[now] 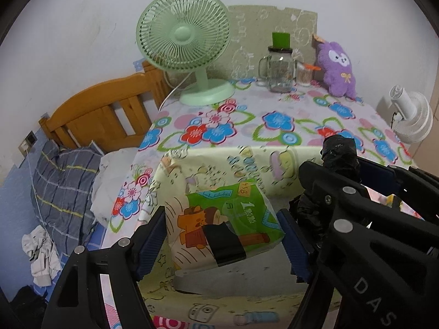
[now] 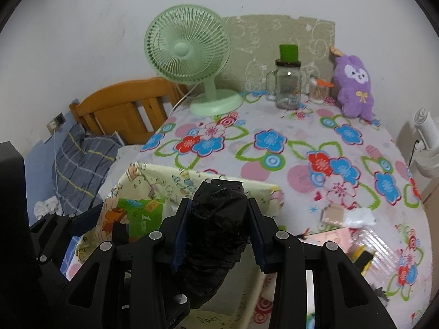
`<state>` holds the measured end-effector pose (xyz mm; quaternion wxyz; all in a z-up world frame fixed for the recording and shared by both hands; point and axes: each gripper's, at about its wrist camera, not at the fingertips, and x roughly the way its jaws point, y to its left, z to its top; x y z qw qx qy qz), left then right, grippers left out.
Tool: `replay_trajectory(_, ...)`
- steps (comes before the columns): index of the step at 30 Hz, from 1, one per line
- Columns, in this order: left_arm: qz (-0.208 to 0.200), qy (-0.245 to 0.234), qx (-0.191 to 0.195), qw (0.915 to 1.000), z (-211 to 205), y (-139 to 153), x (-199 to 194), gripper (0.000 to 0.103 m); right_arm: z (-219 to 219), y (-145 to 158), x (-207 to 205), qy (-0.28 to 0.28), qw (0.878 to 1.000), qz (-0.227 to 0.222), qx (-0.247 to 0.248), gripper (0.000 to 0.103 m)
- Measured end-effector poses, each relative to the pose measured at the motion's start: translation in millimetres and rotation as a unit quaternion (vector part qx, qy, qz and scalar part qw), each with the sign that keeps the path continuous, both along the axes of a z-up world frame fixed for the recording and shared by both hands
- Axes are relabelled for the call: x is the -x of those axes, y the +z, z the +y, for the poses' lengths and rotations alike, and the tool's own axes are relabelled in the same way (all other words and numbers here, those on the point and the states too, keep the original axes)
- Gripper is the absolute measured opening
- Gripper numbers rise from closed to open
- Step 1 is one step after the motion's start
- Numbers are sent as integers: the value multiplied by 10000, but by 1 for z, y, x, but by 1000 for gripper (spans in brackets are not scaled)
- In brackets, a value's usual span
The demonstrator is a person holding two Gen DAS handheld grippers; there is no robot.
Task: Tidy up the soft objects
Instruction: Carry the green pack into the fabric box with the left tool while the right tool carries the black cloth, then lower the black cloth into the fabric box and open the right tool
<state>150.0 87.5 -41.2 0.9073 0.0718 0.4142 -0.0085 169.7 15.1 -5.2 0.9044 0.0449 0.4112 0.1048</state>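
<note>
Left wrist view: clasping a soft tissue pack [image 1: 227,219] with the left gripper [image 1: 222,237], pressing both blue pads against its opposite sides and hanging it just above the pale yellow cartoon-printed box [image 1: 208,164] at the near edge of the floral tablecloth [image 1: 274,120], judging by the shadow underneath. Squeezing a crumpled black plastic bag bundle [image 2: 214,246] with the right gripper [image 2: 219,219], clenching narrowly around its upper part and hovering close beside the pack, over the same box. Risking a slip first: holding slick film wrapping at a tilt by two narrow pads only, and likely losing it sideways off the box if easing the pinch too soon. Risking a clash too, crowding both grippers together above one small target and possibly knocking the pack with the right frame. Possibly snagging or unrolling the loose bag folds on release. Looking plump and yielding for the pack, printed green and white with an orange cartoon figure and wearing a black tape band across the lower part; looking matt, wrinkled and roll-shaped for the bundle. Leaving the purple plush toy [image 1: 338,68] upright at the far edge, well apart from both
</note>
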Motion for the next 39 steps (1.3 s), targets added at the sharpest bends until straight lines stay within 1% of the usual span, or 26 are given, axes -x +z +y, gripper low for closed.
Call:
replay_trajectory(8,300,30,69,9995,8,-20,-4,86,11,-28,-8,94,9990,427,104,43)
replay_trajectory(12,483,4,233,9986,10,-30,-4,88,16,-31,-4,141,9982,286,514,43)
replay_trajectory(15,477,-35,182,9987,7,-33,-2,90,17,-31,-3,178,9963,266,792,43)
replay_trajectory(19,487,-135,294,9983,2,-33,1,93,12,-31,-2,297,9952,302,886,43)
replay_trajectory(24,464,-237,321,9981,-7,-33,5,94,4,-32,1,363,9935,333,1028,43)
replay_trajectory(29,463,-423,400,9972,-16,-29,9,95,-3,-31,2,363,9929,435,1041,44)
replay_trajectory(32,412,-442,300,9977,-20,-26,10,100,-5,-29,3,364,9923,494,1076,45)
replay_trajectory(35,446,-484,303,9974,-22,-24,11,101,-6,-27,4,411,9920,561,1057,46)
replay_trajectory(36,441,-492,296,9974,-23,-24,11,102,-7,-26,4,427,9919,589,1041,46)
replay_trajectory(38,383,-513,244,9977,-23,-20,12,102,-7,-22,5,449,9920,613,1006,52)
replay_trajectory(39,353,-527,208,9978,-24,-18,14,102,-7,-19,6,407,9920,576,1044,62)
